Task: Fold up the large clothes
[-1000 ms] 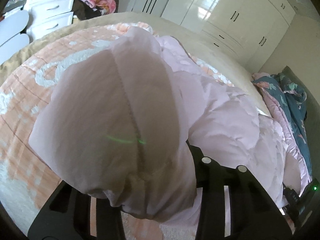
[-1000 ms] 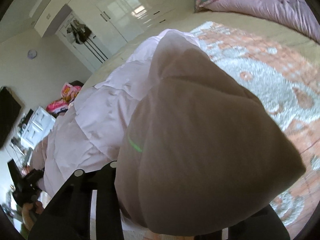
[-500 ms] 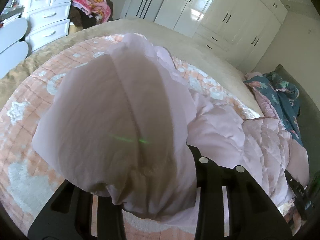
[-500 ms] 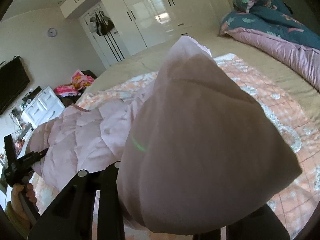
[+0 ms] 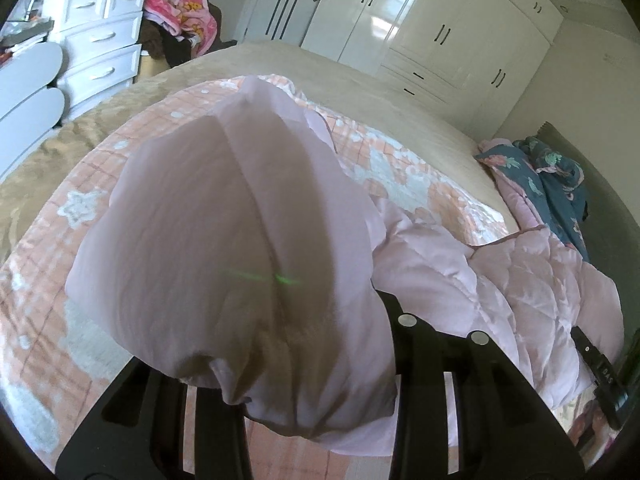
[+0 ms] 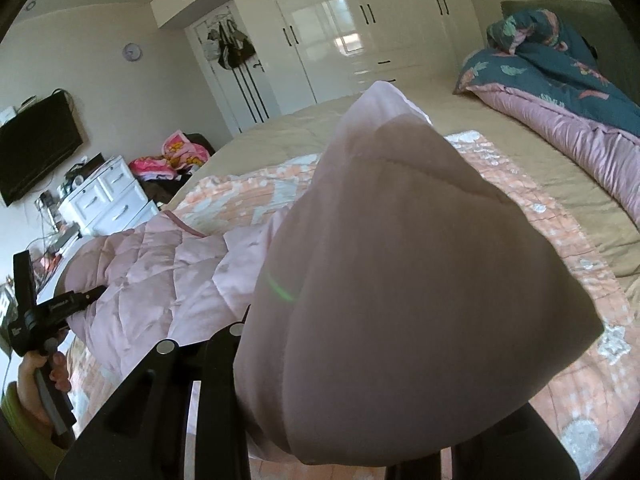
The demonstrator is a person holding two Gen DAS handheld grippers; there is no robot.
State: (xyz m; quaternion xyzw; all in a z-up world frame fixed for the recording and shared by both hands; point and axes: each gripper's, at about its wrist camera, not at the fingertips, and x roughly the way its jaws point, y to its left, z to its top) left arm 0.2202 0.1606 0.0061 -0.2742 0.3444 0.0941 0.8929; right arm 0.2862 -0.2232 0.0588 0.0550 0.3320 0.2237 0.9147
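Observation:
A pale pink quilted jacket (image 5: 500, 280) lies across the orange-and-white bedspread (image 5: 48, 264). In the left wrist view a bulging fold of it (image 5: 224, 248) fills the middle, and my left gripper (image 5: 296, 344) is shut on that fold; only one black finger (image 5: 404, 336) shows. In the right wrist view another bunched end of the jacket (image 6: 420, 280) hangs over my right gripper (image 6: 360, 380), which is shut on it. The quilted body (image 6: 152, 264) stretches left toward the other gripper (image 6: 60, 308), held by a hand (image 6: 36, 376). Both held ends are up off the bed.
A rolled teal-and-pink duvet (image 6: 560, 80) lies at the head of the bed. White wardrobes (image 5: 420, 32) line the far wall. A white chest of drawers (image 5: 96, 44) and a heap of pink clothes (image 5: 180, 16) stand beyond the bed's foot. A dark TV (image 6: 36, 152) hangs on the wall.
Both grippers have risen and carried the jacket's ends up with them, so more of the bed and room shows. The right view has rolled toward level.

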